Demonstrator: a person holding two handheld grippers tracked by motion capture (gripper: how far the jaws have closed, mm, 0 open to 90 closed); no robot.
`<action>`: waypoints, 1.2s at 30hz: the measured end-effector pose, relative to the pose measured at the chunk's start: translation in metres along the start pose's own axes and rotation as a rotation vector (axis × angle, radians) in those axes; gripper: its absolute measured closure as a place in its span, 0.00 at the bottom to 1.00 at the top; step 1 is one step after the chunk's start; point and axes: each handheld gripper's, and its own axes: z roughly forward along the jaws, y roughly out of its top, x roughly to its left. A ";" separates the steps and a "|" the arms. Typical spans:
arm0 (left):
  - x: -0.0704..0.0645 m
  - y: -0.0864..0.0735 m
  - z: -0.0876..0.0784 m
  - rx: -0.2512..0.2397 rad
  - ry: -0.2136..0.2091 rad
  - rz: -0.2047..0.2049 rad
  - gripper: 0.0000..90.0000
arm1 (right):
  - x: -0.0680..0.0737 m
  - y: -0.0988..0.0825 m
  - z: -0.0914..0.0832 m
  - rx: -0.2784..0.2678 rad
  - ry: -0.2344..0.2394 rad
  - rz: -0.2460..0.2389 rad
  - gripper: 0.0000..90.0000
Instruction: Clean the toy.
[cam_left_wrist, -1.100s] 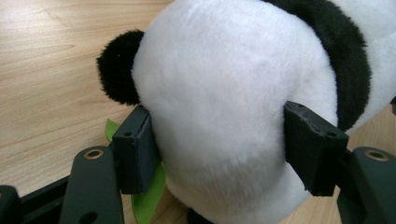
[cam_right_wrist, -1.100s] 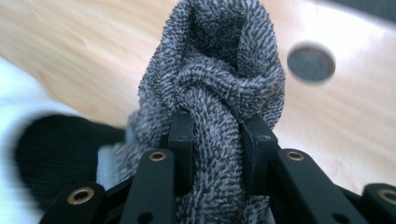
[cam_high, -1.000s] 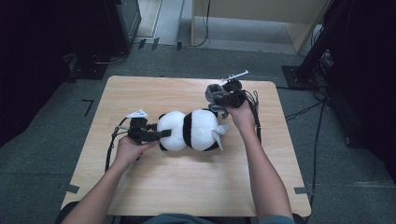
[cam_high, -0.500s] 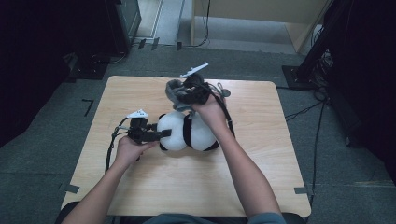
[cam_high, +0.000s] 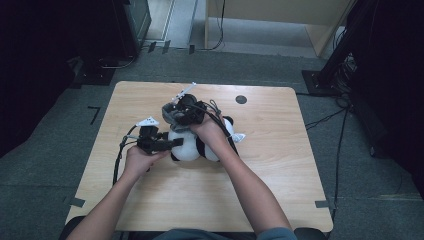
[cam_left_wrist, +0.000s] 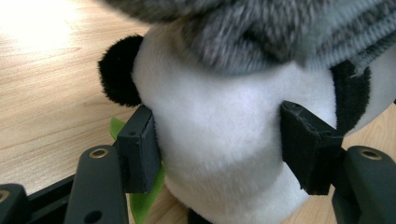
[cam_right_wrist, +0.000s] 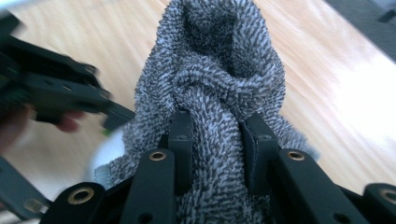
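A plush panda (cam_high: 192, 145), white with black ears and limbs, is laid at the middle of the wooden table (cam_high: 280, 165). Its white head (cam_left_wrist: 215, 140) is clamped between the left tongs (cam_high: 167, 144). A grey knitted cloth (cam_right_wrist: 219, 102), bunched and fuzzy, is pinched in the right tongs (cam_high: 172, 116) over the head.

Both grippers (cam_high: 170, 142) (cam_high: 172, 112) clamped; forearms converging
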 end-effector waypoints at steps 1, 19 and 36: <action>0.000 0.000 0.000 -0.002 0.002 0.001 0.40 | -0.003 -0.002 -0.002 0.003 -0.013 0.003 0.78; -0.001 0.000 0.002 -0.011 -0.006 0.006 0.40 | -0.084 -0.059 -0.039 -0.006 -0.155 0.193 0.78; 0.002 -0.001 0.001 -0.011 -0.025 -0.002 0.42 | -0.112 -0.131 -0.068 -0.065 -0.165 0.319 0.79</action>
